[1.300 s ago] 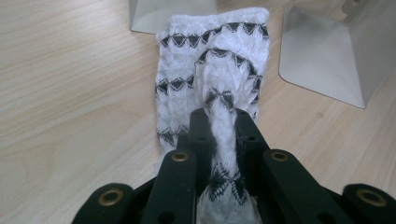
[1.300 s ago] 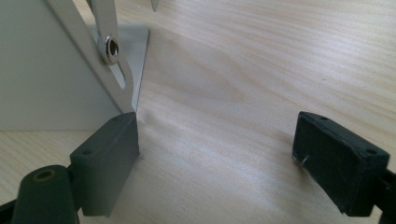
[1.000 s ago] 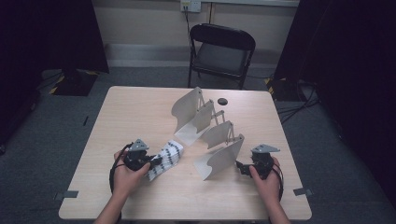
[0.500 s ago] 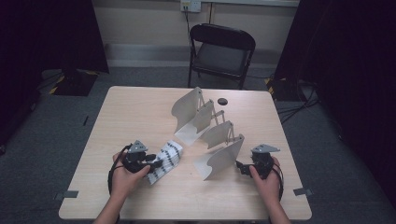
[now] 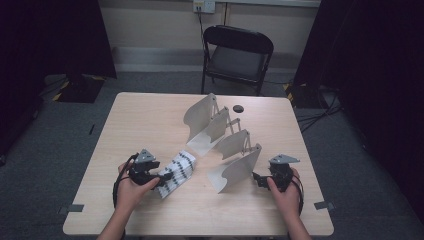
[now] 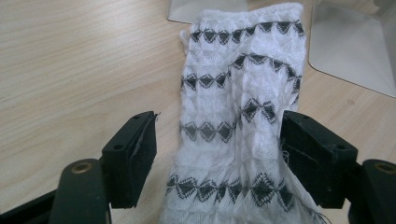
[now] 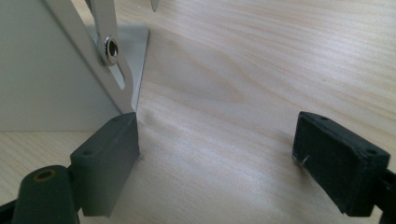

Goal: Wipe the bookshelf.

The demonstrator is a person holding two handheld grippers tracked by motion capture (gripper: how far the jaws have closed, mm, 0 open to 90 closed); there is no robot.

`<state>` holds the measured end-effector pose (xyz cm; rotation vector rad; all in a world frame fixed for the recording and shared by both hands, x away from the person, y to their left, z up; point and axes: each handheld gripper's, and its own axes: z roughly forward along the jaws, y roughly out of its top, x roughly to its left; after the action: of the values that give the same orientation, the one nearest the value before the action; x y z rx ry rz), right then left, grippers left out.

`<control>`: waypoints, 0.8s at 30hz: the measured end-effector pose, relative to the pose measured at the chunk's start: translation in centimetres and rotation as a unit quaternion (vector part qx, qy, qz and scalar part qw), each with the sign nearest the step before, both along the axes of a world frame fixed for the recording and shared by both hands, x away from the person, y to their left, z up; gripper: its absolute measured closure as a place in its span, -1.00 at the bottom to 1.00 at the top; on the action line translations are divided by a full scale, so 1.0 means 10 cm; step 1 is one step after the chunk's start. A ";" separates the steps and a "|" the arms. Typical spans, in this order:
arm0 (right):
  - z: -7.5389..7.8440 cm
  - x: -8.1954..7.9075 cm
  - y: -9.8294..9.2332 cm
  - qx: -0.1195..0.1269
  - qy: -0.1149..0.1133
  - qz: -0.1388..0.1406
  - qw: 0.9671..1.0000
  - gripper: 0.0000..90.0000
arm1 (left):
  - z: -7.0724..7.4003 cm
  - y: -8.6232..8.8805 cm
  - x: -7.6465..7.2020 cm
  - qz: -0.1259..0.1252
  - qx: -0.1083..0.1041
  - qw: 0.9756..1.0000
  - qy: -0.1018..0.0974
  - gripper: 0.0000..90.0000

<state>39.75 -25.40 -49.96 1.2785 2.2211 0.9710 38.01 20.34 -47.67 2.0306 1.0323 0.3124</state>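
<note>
Our left gripper (image 6: 217, 154) has just been opening its fingers, releasing the patterned sock (image 6: 243, 116) onto the worktop (image 5: 150, 125), while our right gripper (image 7: 217, 158) waits released.

The sock's (image 6: 238, 135) near end runs off frame.

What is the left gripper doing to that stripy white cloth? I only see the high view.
Observer: In the left gripper view, the left gripper has just been opening its jaws. The white cloth lies between them, with bare table beside one jaw.
Operator: Are those stripes?
Observer: Up close they are rows of dark diamonds knitted in.
Operator: Does the right gripper hold the grey rack?
Observer: No. It is open over bare table, and the rack's grey plate stands close beside one jaw.
</note>
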 end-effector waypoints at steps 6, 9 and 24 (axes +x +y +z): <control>0.00 0.00 0.00 0.000 0.000 0.000 1.000 -0.69 | 0.00 0.03 0.00 0.000 0.006 1.000 0.002 -0.45; 0.00 0.00 0.00 0.000 0.000 0.000 1.000 -0.69 | 0.01 0.05 0.00 0.001 0.006 1.000 0.002 -0.46; 0.00 0.00 0.00 0.000 0.000 0.000 1.000 -0.69 | 0.07 0.18 -0.05 0.001 0.004 1.000 0.006 -0.48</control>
<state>39.75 -25.40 -49.96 1.2785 2.2212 0.9708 37.48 22.12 -46.95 2.0408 1.0425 0.3068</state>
